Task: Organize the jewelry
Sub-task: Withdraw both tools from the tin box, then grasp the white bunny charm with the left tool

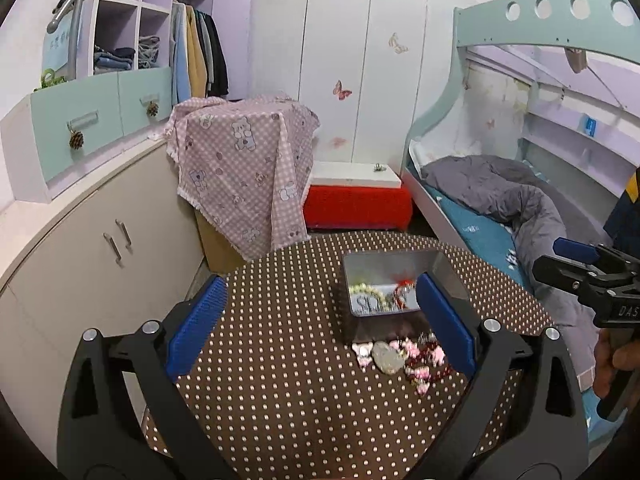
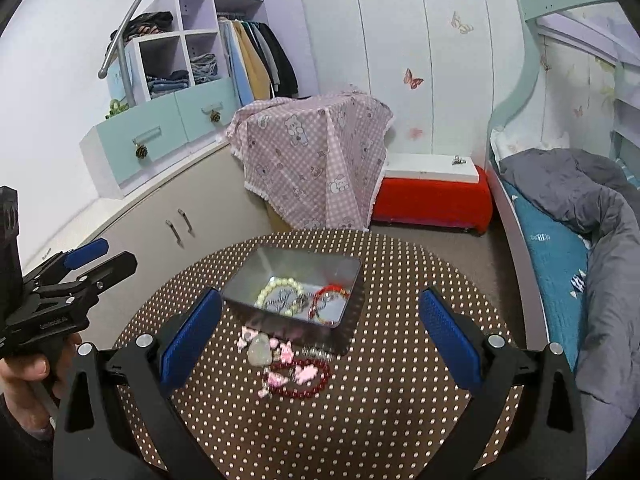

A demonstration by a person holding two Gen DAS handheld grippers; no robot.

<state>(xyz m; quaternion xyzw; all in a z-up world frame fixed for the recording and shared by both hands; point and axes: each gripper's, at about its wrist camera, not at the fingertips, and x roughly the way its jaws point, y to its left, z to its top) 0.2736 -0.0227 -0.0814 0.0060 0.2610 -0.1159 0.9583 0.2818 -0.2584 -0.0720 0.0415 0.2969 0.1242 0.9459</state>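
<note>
Bedroom, bunk bed (image 1: 500, 200), hanging clothes (image 1: 200, 60)

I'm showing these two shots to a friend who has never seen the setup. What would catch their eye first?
Probably the metal tin in the middle of the brown polka-dot table, with a pearl bracelet and a red bracelet inside. Just in front of it lies a heap of pink charms and dark red beads. Both grippers, left and right, hang open above the table.

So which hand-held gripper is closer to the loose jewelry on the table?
Right, probably, but only narrowly. The right hand-held gripper frames the loose jewelry between its fingers; the left hand-held gripper has it beside its right finger.
</note>
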